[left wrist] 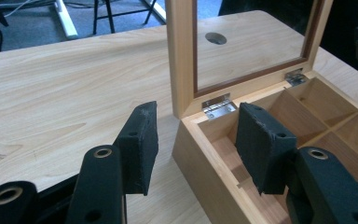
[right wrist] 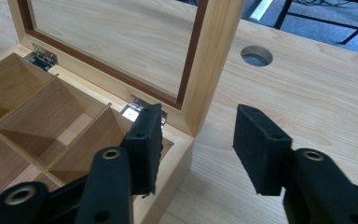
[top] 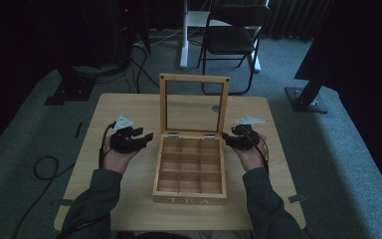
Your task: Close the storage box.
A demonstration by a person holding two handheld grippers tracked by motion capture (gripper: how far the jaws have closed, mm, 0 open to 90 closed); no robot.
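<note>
The wooden tea box (top: 189, 169) sits between the two grippers, its glass-paned lid (top: 194, 103) standing upright on the hinged back edge, and the coming move looks to turn on that lid: each gripper is up at a rear corner of the box, level with the hinges, so the lid's lower corners lie just ahead and inward of each one.

The left gripper (top: 138, 138) is held just off the box's left wall, pointing toward it. In the left gripper view its jaws stand well apart and straddle the back left corner: one pad (left wrist: 139, 145) hangs outside over the counter (left wrist: 65, 93), the other pad (left wrist: 262, 145) over the rear left compartment, with the near hinge (left wrist: 218, 105) and the lid's left post just beyond. Neither pad presses on wood; it holds nothing.

The right gripper (top: 233, 139) mirrors this at the back right corner. In the right gripper view one pad (right wrist: 144, 144) sits over the rear right compartment by the hinge there, the other pad (right wrist: 260, 147) outside over the counter, and the lid's right post rises between and just beyond them. These jaws are also apart and empty, with no contact that I can make out.

The lid's long axis runs across from one gripper to the other, so both are about equally near it. Judging by this, closing the lid would need a push forward and down from either post
</note>
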